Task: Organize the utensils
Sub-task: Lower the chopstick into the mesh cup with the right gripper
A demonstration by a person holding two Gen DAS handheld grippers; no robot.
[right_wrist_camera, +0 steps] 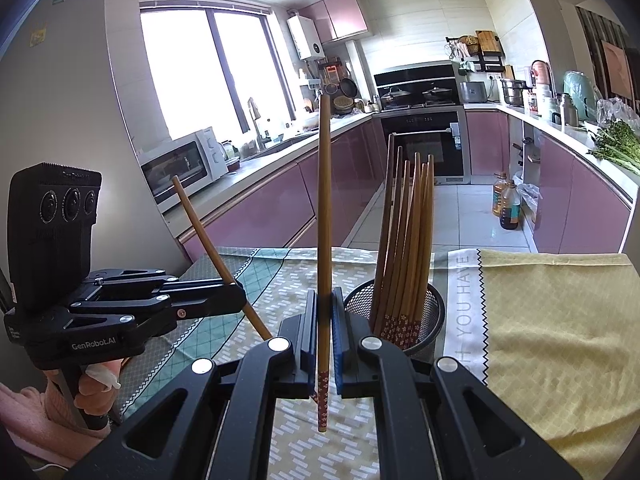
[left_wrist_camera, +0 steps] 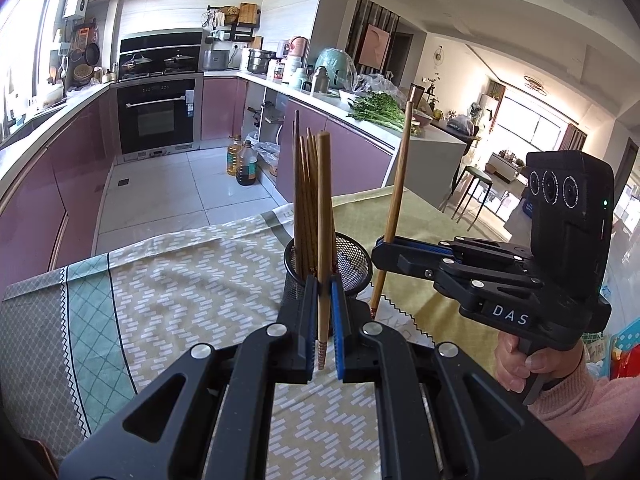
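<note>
Holding one brown wooden chopstick each, the left gripper (left_wrist_camera: pixel 324 328) and right gripper (right_wrist_camera: pixel 323 344) have their fingers clamped on the sticks, roughly upright beside the black mesh cylindrical holder (right_wrist_camera: pixel 434 312) on the cloth-covered counter (right_wrist_camera: pixel 560 340). Several chopsticks (right_wrist_camera: pixel 408 248) already stand inside (most of the job, I judge); these two remain to drop in
</note>
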